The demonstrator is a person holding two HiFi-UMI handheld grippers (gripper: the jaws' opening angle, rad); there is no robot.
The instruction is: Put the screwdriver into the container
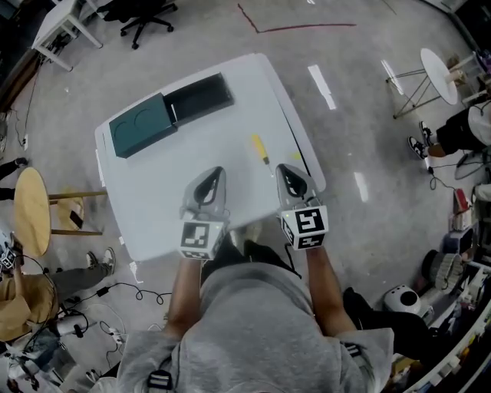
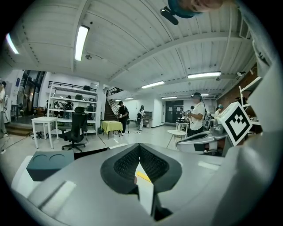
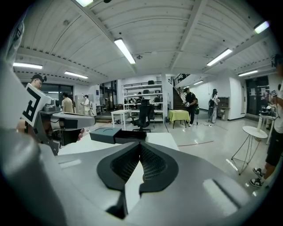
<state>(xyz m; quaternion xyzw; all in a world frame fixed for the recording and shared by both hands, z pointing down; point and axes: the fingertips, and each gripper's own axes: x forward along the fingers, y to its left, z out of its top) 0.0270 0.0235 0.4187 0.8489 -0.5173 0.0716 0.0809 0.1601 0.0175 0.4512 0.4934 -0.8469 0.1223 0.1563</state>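
Observation:
The yellow screwdriver [image 1: 261, 148] lies on the white table [image 1: 153, 199], right of middle. It shows as a yellow sliver [image 2: 143, 176] behind the left gripper's jaws. The container is a dark green box [image 1: 142, 123] with a black open tray [image 1: 198, 96] beside it, at the table's far left corner; both gripper views catch it [image 2: 48, 163] [image 3: 105, 134]. My left gripper [image 1: 219, 170] [image 2: 139, 145] hovers near the front edge, left of the screwdriver, jaws shut and empty. My right gripper [image 1: 280, 167] [image 3: 140, 145] is just right of the screwdriver, also shut and empty.
A round wooden stool [image 1: 31, 211] stands left of the table, with cables on the floor beneath. A white round side table [image 1: 439, 75] and a seated person are at the far right. An office chair [image 1: 149, 19] stands beyond the table.

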